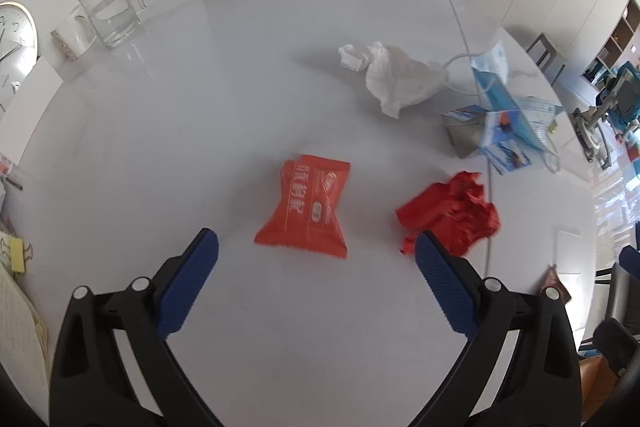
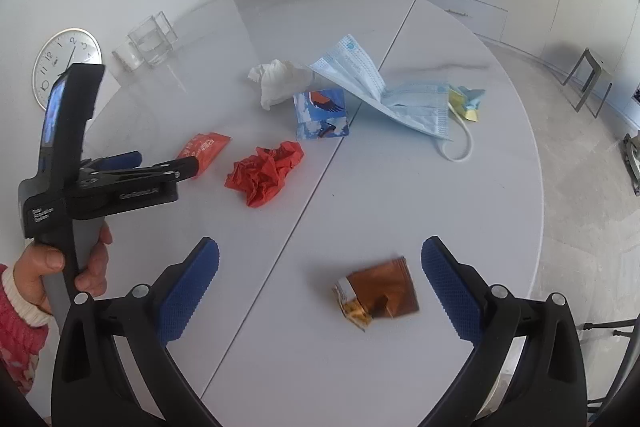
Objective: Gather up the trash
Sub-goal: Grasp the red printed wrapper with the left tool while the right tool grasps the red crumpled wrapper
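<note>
The left tongs (image 1: 316, 247) hang spread wide over the white surface (image 1: 240, 99), gripping nothing, with an orange packet (image 1: 306, 207) lying flat just ahead between the blue pads (image 1: 188, 287). Just off their right pad sits a crumpled red wrapper (image 1: 452, 215), apart from the packet. Farther ahead and to the right lie a wadded white tissue (image 1: 396, 75), a blue card (image 1: 504, 143) and a pale-blue face mask (image 1: 494, 75). A clear glass (image 1: 110, 11) stands far ahead to the left.

The right tongs (image 2: 320, 251) are likewise spread and empty, a brown wrapper (image 2: 380, 291) lying on the surface between their pads, nearer the right one. Ahead and to their left, the left hand (image 2: 92, 263) holds the other tool, its tips beside the orange packet (image 2: 206, 149). The red wrapper (image 2: 266, 173) lies ahead, with the card (image 2: 320, 113), tissue (image 2: 276, 81) and mask (image 2: 384, 95) beyond it. A small yellow-and-blue scrap (image 2: 466, 103) rests by the mask's far right end.
</note>
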{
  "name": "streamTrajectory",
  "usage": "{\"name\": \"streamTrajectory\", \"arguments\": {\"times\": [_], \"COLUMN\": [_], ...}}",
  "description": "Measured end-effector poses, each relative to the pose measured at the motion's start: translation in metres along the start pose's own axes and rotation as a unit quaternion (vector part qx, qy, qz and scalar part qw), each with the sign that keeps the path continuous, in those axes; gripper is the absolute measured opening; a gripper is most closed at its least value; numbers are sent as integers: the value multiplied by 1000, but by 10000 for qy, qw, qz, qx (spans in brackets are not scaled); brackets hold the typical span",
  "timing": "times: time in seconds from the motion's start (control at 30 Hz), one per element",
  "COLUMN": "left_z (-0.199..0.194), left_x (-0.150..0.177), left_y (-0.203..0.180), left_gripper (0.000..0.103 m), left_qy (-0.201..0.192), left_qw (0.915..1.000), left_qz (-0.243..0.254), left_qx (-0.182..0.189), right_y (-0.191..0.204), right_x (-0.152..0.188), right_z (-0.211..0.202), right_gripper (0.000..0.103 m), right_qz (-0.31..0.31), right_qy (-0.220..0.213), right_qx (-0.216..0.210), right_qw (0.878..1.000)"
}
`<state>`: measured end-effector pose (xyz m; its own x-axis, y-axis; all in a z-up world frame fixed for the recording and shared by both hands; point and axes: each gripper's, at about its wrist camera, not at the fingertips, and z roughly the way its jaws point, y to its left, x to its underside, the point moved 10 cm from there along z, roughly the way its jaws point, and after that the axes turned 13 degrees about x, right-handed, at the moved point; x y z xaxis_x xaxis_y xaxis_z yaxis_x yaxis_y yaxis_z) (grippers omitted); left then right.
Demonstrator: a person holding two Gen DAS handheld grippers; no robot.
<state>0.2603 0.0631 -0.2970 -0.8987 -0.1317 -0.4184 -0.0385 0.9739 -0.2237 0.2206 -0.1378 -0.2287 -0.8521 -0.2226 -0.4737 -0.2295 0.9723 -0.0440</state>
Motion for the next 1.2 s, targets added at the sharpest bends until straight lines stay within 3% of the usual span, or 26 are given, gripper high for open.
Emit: {"name": "streamTrajectory", "arguments": {"times": [0.27,0.4,0.47,0.63,1.03,1.1,1.17,1.2], "left_z": [36,46,46,37,-21,-25,-29,-31], "left_x": [-12,-9,-10,-14,2,5,9,11], "left_y": [18,18,18,22,39,42,44,44], "left_gripper": [77,50,41,40,40,40,40,40], "left_qy": [224,373,327,170,-57,-59,-66,-62], "left_qw": [9997,9993,9994,9999,9995,9993,9990,9988], "left_qz": [-54,54,65,29,-264,-345,-423,-468], "left_qx": [-114,-85,-39,14,-134,-129,-125,-122], "right_y": [14,20,25,41,86,89,93,92], "right_x": [-11,-14,-16,-25,-38,-37,-33,-32], "right_z": [28,35,38,52,104,107,110,110], "right_gripper": [101,101,101,101,100,89,70,67], "right_qz": [-95,-126,-130,-67,-280,-364,-424,-426], "right_qy": [152,199,216,249,282,287,384,394], "right_qx": [-141,-187,-213,-315,37,124,103,103], "right_qw": [9997,9995,9995,9992,9992,9988,9983,9983]}}
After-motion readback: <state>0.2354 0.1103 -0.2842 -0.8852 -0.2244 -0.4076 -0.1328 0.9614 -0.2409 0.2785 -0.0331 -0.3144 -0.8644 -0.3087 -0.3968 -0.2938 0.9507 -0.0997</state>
